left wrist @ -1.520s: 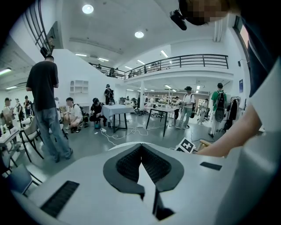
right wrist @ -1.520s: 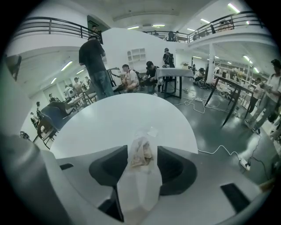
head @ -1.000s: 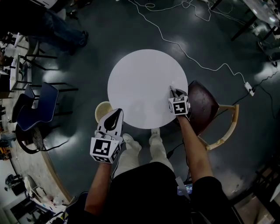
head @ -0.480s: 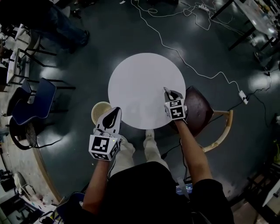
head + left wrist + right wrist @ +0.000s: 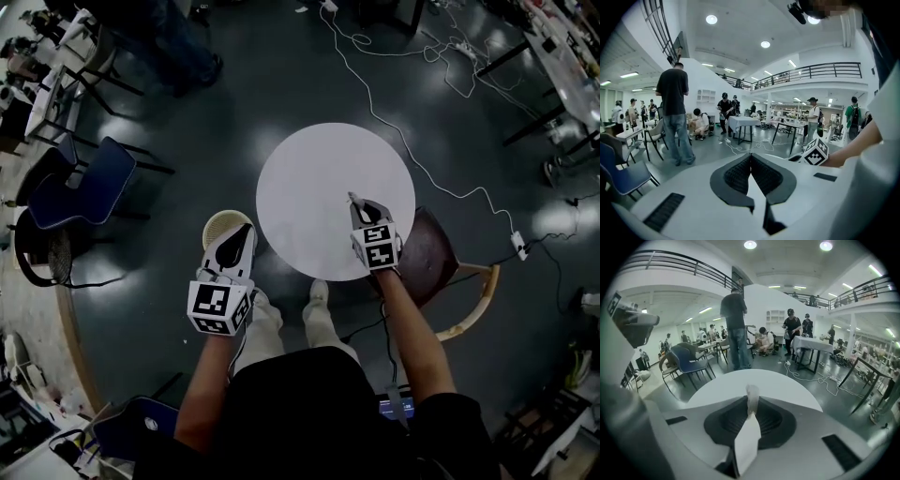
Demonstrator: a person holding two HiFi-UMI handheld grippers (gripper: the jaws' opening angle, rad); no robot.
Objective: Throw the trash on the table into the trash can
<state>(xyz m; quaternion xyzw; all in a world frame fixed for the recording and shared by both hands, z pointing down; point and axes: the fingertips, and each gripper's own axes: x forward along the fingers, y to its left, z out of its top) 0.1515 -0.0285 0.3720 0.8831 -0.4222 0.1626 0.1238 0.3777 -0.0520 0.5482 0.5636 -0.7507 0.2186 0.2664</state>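
Risen off the table (image 5: 309, 169), right gripper (image 5: 354, 200) pinches a tissue (image 5: 751, 401), fingers (image 5: 723, 422) just closing; left gripper (image 5: 245, 229) fingers together.

- A round white desk (image 5: 319, 173) stands on a dark floor.
- The right gripper (image 5: 355, 201) reaches in from the desk's 5 o'clock edge. Its fingers have just been closing, but against the white top it is not clear whether anything sits between them.
- The left gripper (image 5: 244, 228) hangs over a tan trash can (image 5: 215, 228) at the desk's 8 o'clock.
- A brown chair (image 5: 431, 262) stands at 4 o'clock.
- A blue chair (image 5: 89, 187) stands well apart at 9 o'clock.
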